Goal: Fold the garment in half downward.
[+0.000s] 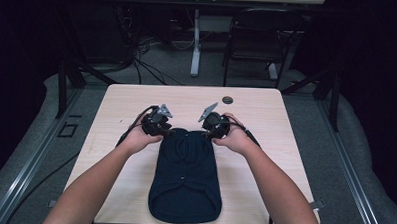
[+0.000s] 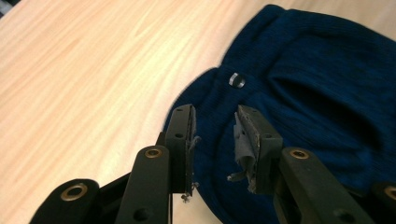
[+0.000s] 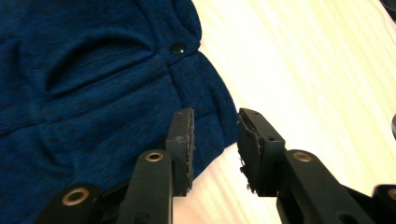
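Both forearms reach forward over the counter (image 1: 267, 102), hands side by side at the far end of the garment (image 1: 186, 176). Left tool (image 2: 215, 140) hangs over the garment's left far corner, jaws partly spread, nothing pinched, a snap (image 2: 237, 80) just ahead. Right tool (image 3: 215, 142) hangs over the right far corner's edge, jaws partly spread, empty. The garment lies flat under and behind both tools.

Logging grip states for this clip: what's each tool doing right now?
Left tool: open, jaws apart above the dark blue garment, nothing gripped.
Right tool: open, over the garment's edge and the table, nothing gripped.
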Demonstrator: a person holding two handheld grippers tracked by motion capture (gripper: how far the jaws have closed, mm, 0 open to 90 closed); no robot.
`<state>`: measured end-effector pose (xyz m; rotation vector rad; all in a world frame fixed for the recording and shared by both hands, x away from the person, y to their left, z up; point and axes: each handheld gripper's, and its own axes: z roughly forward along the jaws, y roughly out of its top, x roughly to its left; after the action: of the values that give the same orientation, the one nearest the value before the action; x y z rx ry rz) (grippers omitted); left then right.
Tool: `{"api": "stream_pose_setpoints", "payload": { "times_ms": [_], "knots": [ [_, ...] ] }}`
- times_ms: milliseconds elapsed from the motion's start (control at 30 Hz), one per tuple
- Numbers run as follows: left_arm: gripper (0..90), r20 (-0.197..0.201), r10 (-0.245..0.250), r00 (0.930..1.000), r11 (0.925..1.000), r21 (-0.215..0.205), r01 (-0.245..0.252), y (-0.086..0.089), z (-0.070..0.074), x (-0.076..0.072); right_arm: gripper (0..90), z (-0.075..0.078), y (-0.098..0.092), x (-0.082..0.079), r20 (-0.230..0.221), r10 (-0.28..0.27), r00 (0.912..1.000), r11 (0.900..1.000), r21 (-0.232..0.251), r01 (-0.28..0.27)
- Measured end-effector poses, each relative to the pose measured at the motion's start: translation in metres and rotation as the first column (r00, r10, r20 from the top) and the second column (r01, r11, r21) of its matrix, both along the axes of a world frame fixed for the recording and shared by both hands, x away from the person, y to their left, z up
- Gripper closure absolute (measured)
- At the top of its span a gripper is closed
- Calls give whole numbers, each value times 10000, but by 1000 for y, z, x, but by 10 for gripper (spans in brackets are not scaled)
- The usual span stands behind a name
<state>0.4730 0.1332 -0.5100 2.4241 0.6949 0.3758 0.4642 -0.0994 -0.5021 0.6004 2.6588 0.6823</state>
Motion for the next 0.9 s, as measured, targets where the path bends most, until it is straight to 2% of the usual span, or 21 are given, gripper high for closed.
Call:
{"api": "stream_pose_setpoints", "payload": {
  "times_ms": [100,200,233,400,467,567,633,800,900],
  "knots": [
    [677,-91,109,9999,9999,-118,-110,-4,-4,7,674,-5,5,8,-116,19,9999,9998,-206,-22],
    [679,-157,52,9999,9999,155,-49,-6,-9,13,690,-11,9,14,-37,110,9999,9991,-414,-112],
    [678,-176,61,9998,9998,204,-57,-7,-10,14,692,-14,9,15,-97,64,9999,9994,-343,-67],
    [674,-63,231,9997,9995,228,-230,-6,-16,21,675,-22,8,25,-219,-192,9996,9983,-551,180],
    [670,-17,318,9995,9989,352,-317,-6,-18,23,664,-24,6,27,-225,-264,9994,9987,-431,254],
    [669,2,469,9989,9984,311,-468,-7,-22,25,658,-26,4,31,-101,-280,9996,9984,-496,274],
    [667,64,625,9980,9974,345,-627,-7,-25,26,658,-28,3,33,-200,-373,9991,9981,-504,363],
    [652,108,541,9985,9974,468,-545,-9,-32,28,652,-31,6,34,-180,-297,9994,9980,-558,287],
    [642,108,526,9986,9972,530,-531,-10,-34,29,649,-34,8,34,-337,-272,9991,9985,-475,256]
  ]
}}
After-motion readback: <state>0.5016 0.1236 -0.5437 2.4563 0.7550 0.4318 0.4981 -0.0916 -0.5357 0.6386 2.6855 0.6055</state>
